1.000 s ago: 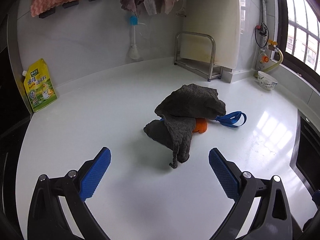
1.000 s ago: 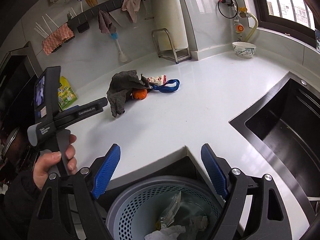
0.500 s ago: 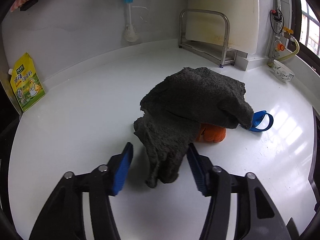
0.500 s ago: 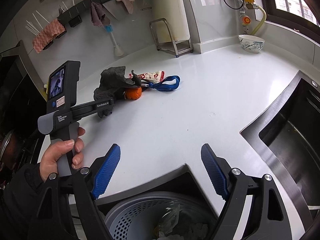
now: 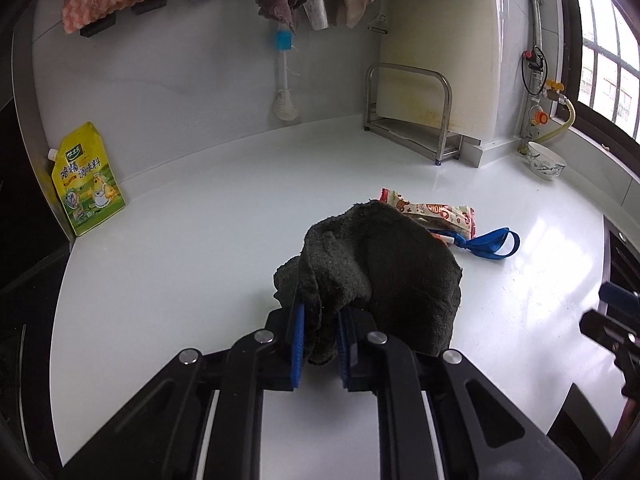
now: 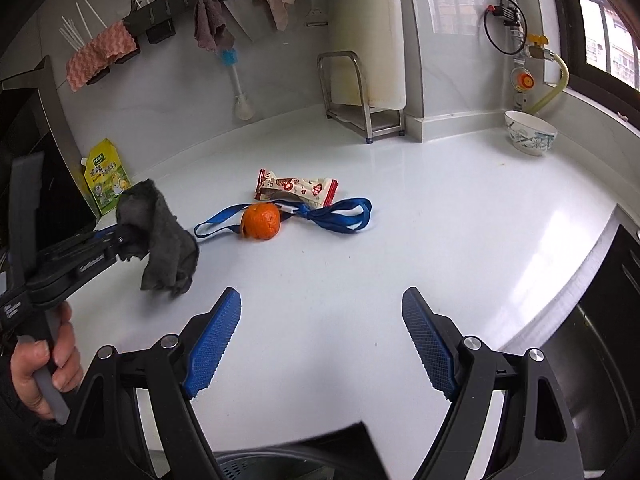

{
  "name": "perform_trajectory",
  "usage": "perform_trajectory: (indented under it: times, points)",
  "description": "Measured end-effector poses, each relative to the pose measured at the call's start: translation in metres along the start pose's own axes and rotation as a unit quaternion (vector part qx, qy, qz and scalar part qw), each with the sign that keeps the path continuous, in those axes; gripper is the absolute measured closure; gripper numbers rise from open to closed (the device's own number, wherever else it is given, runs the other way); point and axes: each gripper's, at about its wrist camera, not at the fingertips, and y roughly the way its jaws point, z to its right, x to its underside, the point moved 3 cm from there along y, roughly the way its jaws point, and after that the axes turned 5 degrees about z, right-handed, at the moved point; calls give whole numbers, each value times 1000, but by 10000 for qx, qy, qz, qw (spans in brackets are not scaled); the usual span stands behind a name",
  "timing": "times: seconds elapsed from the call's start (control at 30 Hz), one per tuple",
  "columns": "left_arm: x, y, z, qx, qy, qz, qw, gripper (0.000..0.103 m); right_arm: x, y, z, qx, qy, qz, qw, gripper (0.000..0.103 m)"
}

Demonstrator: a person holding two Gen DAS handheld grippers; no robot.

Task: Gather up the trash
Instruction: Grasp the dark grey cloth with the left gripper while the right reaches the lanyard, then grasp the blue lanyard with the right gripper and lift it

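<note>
My left gripper [image 5: 320, 312] is shut on a dark grey cloth [image 5: 380, 272], which hangs lifted off the white counter [image 5: 200, 264]. The right wrist view shows the same cloth [image 6: 160, 240] dangling from the left gripper [image 6: 120, 242] at the left. Uncovered on the counter lie an orange [image 6: 260, 221], a red-and-white snack wrapper [image 6: 298, 190] and a blue lanyard [image 6: 340, 216]. The wrapper [image 5: 436, 212] and lanyard [image 5: 492, 242] also show behind the cloth in the left view. My right gripper [image 6: 320, 336] stands open over the counter's front edge, nothing between its fingers.
A yellow seasoning pouch [image 5: 88, 184] leans at the back left. A steel rack [image 5: 412, 116] and a bowl [image 5: 546, 164] stand at the back right. The dark sink [image 6: 600, 360] lies to the right. A grey bin rim [image 6: 280, 460] sits below the front edge.
My left gripper closed on the grey cloth and lifted it away, uncovering the orange and wrapper. My right gripper moved forward over the counter, away from the bin.
</note>
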Motion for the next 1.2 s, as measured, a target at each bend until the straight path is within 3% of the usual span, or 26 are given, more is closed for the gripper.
perform_trajectory:
  times: [0.2,0.4,0.63,0.83,1.0,1.1,1.2]
  points:
    - [17,-7,-8,30,60,41,10000,89,-28,42,-5,-172,-482,-52,9987,24]
    - [28,8,-18,119,-183,-119,9997,89,-50,87,-5,-134,-807,-306,9962,24]
    - [28,12,-20,212,-216,-105,9995,89,-54,138,9,-16,-916,-828,9923,24]
    - [26,13,-20,230,-234,-94,9994,89,-49,158,9,14,-1064,-1104,9882,25]
    - [25,13,-19,276,-238,-86,9993,89,-46,158,4,-45,-1068,-1105,9881,56]
    - [24,10,-19,307,-267,-73,9991,89,-43,153,-3,-86,-1158,-1086,9873,88]
    - [21,5,-17,329,-285,-24,9990,89,-38,141,-7,-145,-1047,-1033,9890,93]
